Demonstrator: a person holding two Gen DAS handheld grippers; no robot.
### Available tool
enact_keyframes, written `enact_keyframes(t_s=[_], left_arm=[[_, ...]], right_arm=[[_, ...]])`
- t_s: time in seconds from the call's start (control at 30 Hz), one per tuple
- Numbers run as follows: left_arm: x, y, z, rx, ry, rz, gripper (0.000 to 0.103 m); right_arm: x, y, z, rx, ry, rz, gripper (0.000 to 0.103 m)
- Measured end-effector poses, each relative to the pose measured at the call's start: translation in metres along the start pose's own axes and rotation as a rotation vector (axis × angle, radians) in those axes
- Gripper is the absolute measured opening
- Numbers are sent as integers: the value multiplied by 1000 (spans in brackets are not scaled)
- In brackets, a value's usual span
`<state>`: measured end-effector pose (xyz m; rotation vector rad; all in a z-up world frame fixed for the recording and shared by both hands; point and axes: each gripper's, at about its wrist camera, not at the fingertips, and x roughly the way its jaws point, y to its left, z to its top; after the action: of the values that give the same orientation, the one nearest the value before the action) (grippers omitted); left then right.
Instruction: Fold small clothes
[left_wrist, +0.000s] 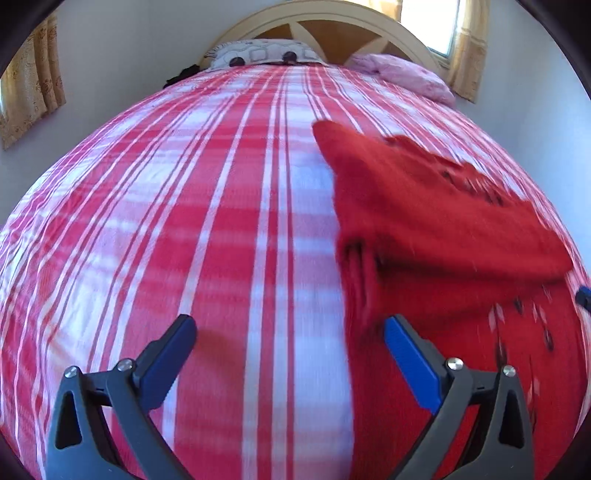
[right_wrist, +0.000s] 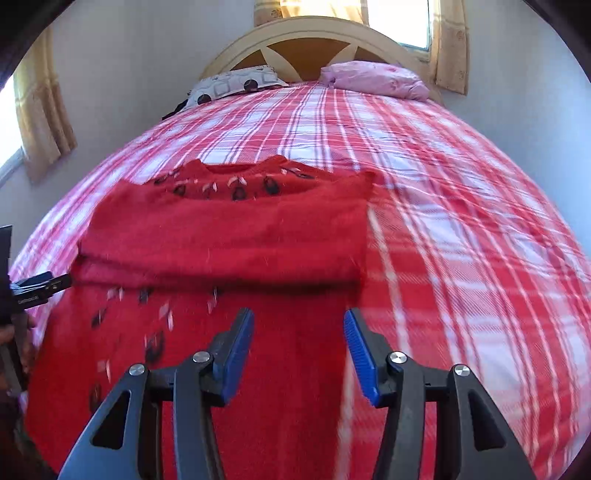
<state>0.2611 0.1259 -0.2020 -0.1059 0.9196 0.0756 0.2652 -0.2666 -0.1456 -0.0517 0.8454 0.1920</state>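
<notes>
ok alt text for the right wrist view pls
A red sweater lies on a red and white plaid bedspread, its sleeves folded across the chest. The open right gripper hovers over its lower half, holding nothing. Two pillows and a curved headboard sit at the far end.

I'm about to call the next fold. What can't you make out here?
- Red knit sweater: its near hem is cut off by both views' bottom edges.
- Dark pattern marks: motion blur hides their shape.
- Left gripper: right wrist view's left edge cuts it off.
</notes>
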Motion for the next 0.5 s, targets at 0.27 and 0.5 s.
enact_keyframes(t_s=[0.27, 0.5], left_arm=[[-71, -1, -57, 38, -66, -31, 103], [-101, -12, -102, 116, -54, -79, 86]], right_arm=[[-44, 0, -56, 39, 42, 23, 52], [-63, -9, -101, 96, 95, 34, 48]])
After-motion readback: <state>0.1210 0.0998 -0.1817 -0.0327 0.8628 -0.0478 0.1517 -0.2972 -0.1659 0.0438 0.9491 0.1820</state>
